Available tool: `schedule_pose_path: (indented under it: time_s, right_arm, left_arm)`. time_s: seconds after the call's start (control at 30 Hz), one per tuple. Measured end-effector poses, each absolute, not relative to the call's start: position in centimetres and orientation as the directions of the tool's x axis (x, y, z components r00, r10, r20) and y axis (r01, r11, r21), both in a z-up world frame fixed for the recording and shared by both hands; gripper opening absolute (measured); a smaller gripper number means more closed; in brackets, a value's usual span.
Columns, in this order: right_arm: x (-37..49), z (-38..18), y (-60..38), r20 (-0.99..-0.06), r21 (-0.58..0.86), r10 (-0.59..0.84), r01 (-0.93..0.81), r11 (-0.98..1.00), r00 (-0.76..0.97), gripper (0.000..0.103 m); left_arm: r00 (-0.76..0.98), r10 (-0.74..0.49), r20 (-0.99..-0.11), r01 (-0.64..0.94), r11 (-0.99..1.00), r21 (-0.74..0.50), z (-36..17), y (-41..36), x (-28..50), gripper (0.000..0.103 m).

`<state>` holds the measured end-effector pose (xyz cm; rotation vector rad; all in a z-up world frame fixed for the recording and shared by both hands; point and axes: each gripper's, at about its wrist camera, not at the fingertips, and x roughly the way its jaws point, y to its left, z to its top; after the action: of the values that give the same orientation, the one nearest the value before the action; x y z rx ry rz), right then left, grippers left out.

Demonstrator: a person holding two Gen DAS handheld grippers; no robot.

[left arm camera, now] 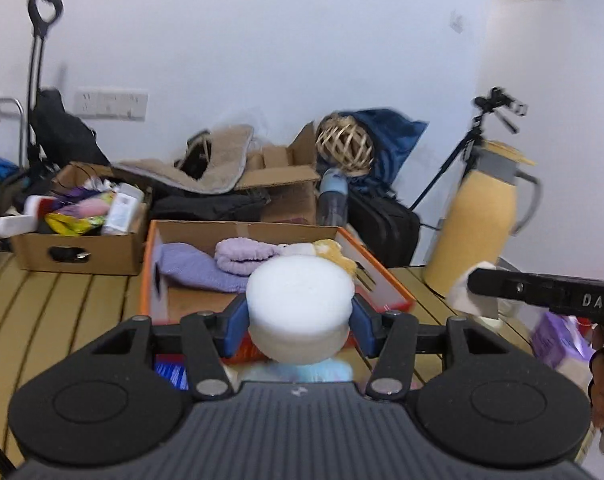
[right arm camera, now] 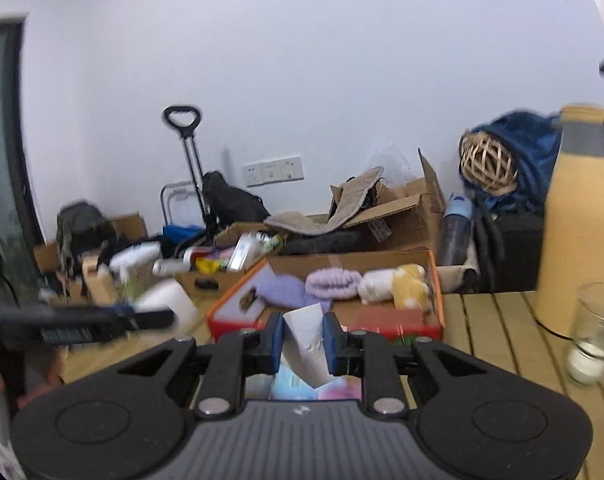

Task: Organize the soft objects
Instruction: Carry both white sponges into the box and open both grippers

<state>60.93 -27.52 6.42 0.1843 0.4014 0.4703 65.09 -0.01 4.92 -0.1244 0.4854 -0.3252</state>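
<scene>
Soft things are sitting in the orange-edged cardboard box [left arm camera: 386,280] on the slatted wooden table [left arm camera: 54,308] ahead of me: a purple cloth [left arm camera: 194,266], a rolled lilac towel [left arm camera: 244,254] and a yellow and white plush toy [right arm camera: 402,286] lying side by side along its far end. Behind it I am seeing a second cardboard box [left arm camera: 74,248] crammed with bottles and packets, and past that a heap of bags and cartons against the white wall. A tall yellow flask [left arm camera: 482,220] with a grey collar is standing on the table to the right of the orange box, and a clear glass [right arm camera: 594,336] is standing just beside the flask in the right wrist view.

My left gripper [left arm camera: 300,316] is holding up a round white sponge stack [left arm camera: 300,300] in front of the orange box; its blue-padded fingers [left arm camera: 236,320] are pressing into both sides of the stack. My right gripper [right arm camera: 302,338] is clamping a folded white sheet [right arm camera: 306,344], paper or thin cloth, I cannot tell which, with its fingers [right arm camera: 276,340] squeezed close on it. The sheet is standing upright between them, also on the near side of the orange box. Below both grippers something pastel blue and pink is showing, too blurred to name.
</scene>
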Motion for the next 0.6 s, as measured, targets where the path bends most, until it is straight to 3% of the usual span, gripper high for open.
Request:
schedule_pose_path:
  time_s: [0.17,0.37,0.53,0.6]
  right_arm:
    - [72.8,6.4,-26.4,-0.411,0.286,0.461,-0.368,0.884,0.786,0.021]
    - [85.8,2.0,-24.4,-0.563,0.294,0.385,-0.258,0.920,0.731,0.026]
    - [90.2,-1.5,-24.9,-0.619,0.346,0.357,-0.165,0.923,0.700,0.032]
    - [90.4,-1.9,-25.1,-0.626,0.343,0.333,-0.134,0.930,0.705,0.040]
  left_arm:
    - [0.765,-0.315,-0.561,0.227,0.948,-0.223,3.5,-2.5,76.6,0.054]
    - [0.670,-0.316,-0.672,0.123,0.940,-0.319,-0.1,-3.5,86.7,0.056]
    - [0.652,-0.290,-0.701,0.072,0.943,-0.324,-2.6,-4.0,89.6,0.069]
    - [0.637,-0.296,-0.712,0.046,0.937,-0.347,-3.1,-3.8,89.9,0.076]
